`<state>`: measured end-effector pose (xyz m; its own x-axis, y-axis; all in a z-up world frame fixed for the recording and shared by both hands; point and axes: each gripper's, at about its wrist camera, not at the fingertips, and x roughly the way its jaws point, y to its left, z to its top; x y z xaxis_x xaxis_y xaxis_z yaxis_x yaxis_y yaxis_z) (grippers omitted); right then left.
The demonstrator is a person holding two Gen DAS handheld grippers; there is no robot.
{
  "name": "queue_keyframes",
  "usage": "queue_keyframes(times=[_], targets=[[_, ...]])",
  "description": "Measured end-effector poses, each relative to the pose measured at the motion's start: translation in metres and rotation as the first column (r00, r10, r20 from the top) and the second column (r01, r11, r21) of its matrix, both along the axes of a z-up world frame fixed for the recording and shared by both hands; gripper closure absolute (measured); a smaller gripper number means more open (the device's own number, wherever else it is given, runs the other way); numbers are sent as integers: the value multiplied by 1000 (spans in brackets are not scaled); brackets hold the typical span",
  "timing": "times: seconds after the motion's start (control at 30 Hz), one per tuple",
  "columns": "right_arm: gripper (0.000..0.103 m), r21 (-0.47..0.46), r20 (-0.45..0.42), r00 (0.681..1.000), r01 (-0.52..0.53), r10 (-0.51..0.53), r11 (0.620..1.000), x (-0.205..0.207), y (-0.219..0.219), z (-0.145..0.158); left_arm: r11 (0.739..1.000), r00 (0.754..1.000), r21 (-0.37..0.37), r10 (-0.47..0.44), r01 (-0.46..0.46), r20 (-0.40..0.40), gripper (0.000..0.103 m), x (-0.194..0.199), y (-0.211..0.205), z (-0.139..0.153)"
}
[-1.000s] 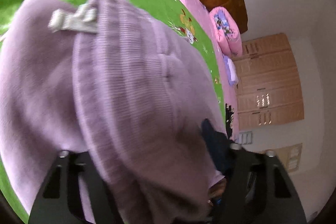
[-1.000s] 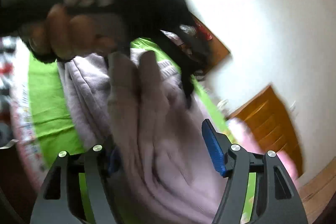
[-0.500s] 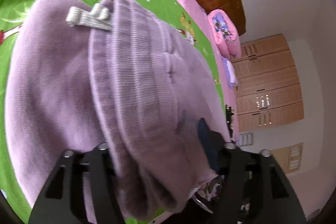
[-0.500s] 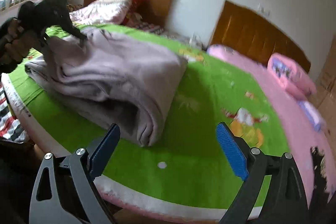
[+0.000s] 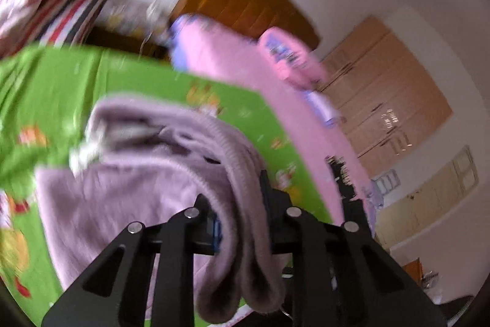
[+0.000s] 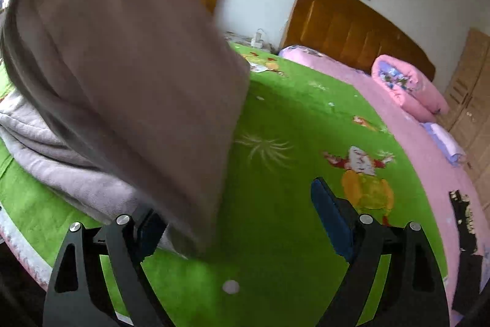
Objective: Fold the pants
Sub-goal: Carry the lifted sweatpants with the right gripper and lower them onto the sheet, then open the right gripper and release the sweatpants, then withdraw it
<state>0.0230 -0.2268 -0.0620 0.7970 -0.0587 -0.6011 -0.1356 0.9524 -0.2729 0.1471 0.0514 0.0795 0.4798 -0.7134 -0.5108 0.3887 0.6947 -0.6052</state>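
Observation:
The lilac knit pants (image 5: 128,192) lie bunched on the green cartoon bedsheet (image 5: 55,88). My left gripper (image 5: 240,204) is shut on a thick ribbed fold of the pants (image 5: 242,235) and lifts it; the fold hangs down between the jaws. In the right wrist view the lifted part of the pants (image 6: 131,75) swings, blurred, across the upper left, over the part still lying on the sheet (image 6: 70,173). My right gripper (image 6: 239,219) is open and empty, low over the green sheet (image 6: 291,149), its left finger next to the cloth's hanging edge.
A pink bed (image 6: 407,131) with a rolled pink quilt (image 6: 407,88) stands to the right, wooden headboards (image 6: 349,26) behind. Wooden wardrobes (image 5: 389,112) line the wall. Striped bedding (image 5: 61,17) lies at the far end. The bed's near edge (image 6: 18,241) is at lower left.
My left gripper has closed on the ribbed fold and raised and turned it. The right gripper has moved in close to the pants, and the cloth now swings over its left side.

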Motion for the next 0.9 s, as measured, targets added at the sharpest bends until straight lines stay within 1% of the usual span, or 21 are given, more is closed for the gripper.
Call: queue_keyframes(times=[0.03, 0.07, 0.13, 0.17, 0.23, 0.27, 0.3, 0.33, 0.4, 0.43, 0.5, 0.53, 0.57, 0.63, 0.67, 0.7, 0.73, 0.77, 0.83, 0.87, 0.9], targets=[[16, 0, 9, 1000, -11, 11, 1000, -2, 1, 1, 1000, 1000, -1, 19, -19, 5, 83, -4, 12, 1], [16, -18, 23, 1000, -18, 19, 1000, -4, 3, 2, 999, 999, -3, 41, -41, -4, 83, -6, 22, -7], [16, -54, 34, 999, -38, 39, 998, -5, 8, 1, 991, 986, -35, 121, -126, -117, 83, -7, 62, -53], [16, -67, 32, 998, -45, 47, 997, -4, 10, -1, 983, 965, -45, 168, -180, -201, 83, -8, 80, -87], [16, -56, 1, 998, -63, 63, 996, -1, 9, -6, 965, 910, -32, 236, -262, -342, 82, -10, 98, -154], [15, -51, -3, 998, -65, 65, 997, 0, 8, -7, 955, 899, -74, 241, -286, -365, 82, -15, 106, -173], [15, -57, -1, 998, -65, 65, 996, -1, 9, -6, 938, 907, -168, 229, -303, -354, 82, -22, 112, -181], [15, -63, -4, 998, -68, 68, 996, -1, 10, -5, 931, 908, -191, 233, -311, -347, 82, -25, 115, -179], [15, -79, 7, 998, -67, 68, 995, -3, 12, 1, 934, 915, -174, 247, -313, -319, 83, -27, 112, -167], [15, -91, 24, 998, -62, 64, 994, -5, 14, 4, 938, 921, -163, 247, -305, -301, 83, -27, 108, -156], [15, -110, 55, 997, -46, 52, 993, -10, 16, 12, 952, 942, -147, 228, -268, -246, 83, -33, 101, -130], [15, -105, 56, 998, -37, 43, 994, -12, 14, 14, 958, 949, -131, 221, -255, -227, 83, -36, 99, -119], [15, -90, 47, 998, -32, 36, 995, -13, 12, 15, 962, 948, -111, 221, -251, -227, 83, -38, 99, -117], [15, -64, -21, 999, -41, 40, 997, -7, 7, 1, 963, 934, -73, 230, -259, -274, 82, -37, 103, -136], [15, -60, -45, 998, -49, 46, 997, -4, 6, -6, 958, 915, -62, 246, -279, -319, 82, -32, 107, -156], [14, -29, -28, 998, -54, 53, 998, -5, 3, -6, 951, 910, -107, 238, -289, -340, 81, -30, 111, -172], [14, -21, -45, 997, -65, 64, 998, -3, 2, -5, 936, 913, -194, 216, -295, -346, 81, -32, 119, -180], [14, -12, -58, 995, -83, 82, 996, -3, 0, -4, 933, 913, -198, 221, -301, -342, 81, -32, 120, -179], [14, 16, -86, 988, -131, 132, 991, -7, -5, 3, 946, 918, -127, 250, -300, -308, 77, -34, 114, -169], [14, 49, -110, 980, -164, 168, 985, -11, -10, 5, 949, 917, -95, 259, -300, -303, 76, -36, 112, -165], [14, 101, -141, 966, -205, 218, 974, -13, -15, 9, 950, 911, -51, 278, -307, -304, 71, -38, 111, -159]])
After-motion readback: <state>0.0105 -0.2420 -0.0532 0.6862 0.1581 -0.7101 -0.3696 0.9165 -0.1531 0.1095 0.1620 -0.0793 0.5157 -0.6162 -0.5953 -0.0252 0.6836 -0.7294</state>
